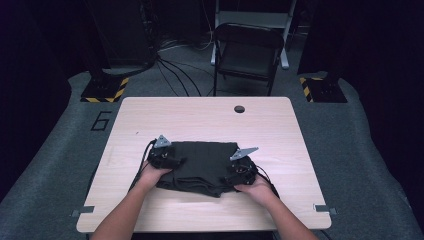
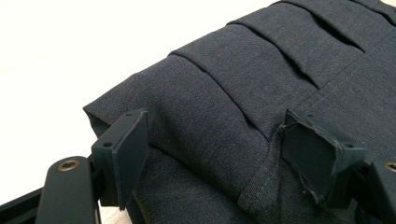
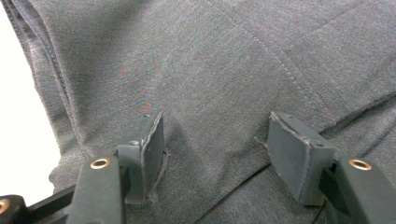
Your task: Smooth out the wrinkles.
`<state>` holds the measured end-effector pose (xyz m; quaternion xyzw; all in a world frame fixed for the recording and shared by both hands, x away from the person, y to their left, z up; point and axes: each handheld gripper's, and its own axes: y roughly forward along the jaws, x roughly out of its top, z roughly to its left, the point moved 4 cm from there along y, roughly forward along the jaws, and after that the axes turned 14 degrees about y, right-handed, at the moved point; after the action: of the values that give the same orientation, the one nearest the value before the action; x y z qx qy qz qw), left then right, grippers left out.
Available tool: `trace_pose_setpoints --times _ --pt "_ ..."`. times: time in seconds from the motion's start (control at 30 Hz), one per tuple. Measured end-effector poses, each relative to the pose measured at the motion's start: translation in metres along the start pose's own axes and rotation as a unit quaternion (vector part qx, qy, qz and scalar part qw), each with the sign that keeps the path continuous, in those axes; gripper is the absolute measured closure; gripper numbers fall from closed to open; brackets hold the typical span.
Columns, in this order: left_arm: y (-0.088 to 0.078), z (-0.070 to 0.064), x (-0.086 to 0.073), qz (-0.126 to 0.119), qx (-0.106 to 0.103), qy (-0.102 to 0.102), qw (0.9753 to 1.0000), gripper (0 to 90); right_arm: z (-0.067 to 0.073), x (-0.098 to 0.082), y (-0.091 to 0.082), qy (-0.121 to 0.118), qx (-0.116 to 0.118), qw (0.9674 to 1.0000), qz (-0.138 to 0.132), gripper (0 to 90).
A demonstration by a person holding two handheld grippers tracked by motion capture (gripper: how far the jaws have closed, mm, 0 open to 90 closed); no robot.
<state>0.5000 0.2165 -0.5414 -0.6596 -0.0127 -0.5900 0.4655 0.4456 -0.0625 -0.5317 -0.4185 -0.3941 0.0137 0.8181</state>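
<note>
A dark grey folded garment [image 1: 202, 165] lies on the light wooden table [image 1: 200, 115], a little toward the near edge. My left gripper [image 1: 172, 161] rests at the garment's left end, held by the person's left hand. In the left gripper view its jaws [image 2: 217, 128] stand wide apart, open, over a folded corner of the cloth [image 2: 243, 65] with pleats and a seam. My right gripper [image 1: 235, 172] sits at the right end. Its jaws [image 3: 217, 126] are also open, tips down on the flat fabric [image 3: 210, 56] near a stitched seam. Pale table [image 3: 18, 140] shows to the left of the cloth.
A cable hole [image 1: 239, 108] sits near the table's far edge. Beyond it stands a dark folding chair [image 1: 247, 50], with cables on the floor [image 1: 175, 75] and two bases marked with yellow-black stripes [image 1: 105, 90] [image 1: 320, 87]. Grey tape marks [image 1: 82, 211] flag the near corners.
</note>
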Motion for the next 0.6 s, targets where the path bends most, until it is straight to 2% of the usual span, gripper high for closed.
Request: trace_pose_setpoints --times 0.33,0.4,0.43,0.5,0.6 --pt "-0.002 -0.001 0.002 0.009 0.007 -0.017 0.9998 23.2 0.0 -0.001 -0.001 0.008 0.001 1.0 -0.003 34.4" --pt "-0.003 -0.002 0.003 0.003 0.007 -0.022 0.9997 23.2 0.0 -0.001 -0.002 0.026 0.004 0.9997 -0.003 34.0" --pt "-0.004 -0.001 0.003 0.003 0.003 -0.025 0.9997 23.5 -0.001 -0.001 -0.002 0.024 0.005 0.9997 -0.002 34.0" --pt "-0.006 0.0 0.005 -0.006 0.011 -0.03 0.9995 23.8 0.0 0.0 -0.004 0.039 0.009 0.9992 -0.003 33.8" --pt "-0.015 0.001 0.01 -0.015 0.015 -0.033 0.9992 25.9 0.002 0.003 -0.007 0.037 0.014 0.9992 -0.006 33.4"
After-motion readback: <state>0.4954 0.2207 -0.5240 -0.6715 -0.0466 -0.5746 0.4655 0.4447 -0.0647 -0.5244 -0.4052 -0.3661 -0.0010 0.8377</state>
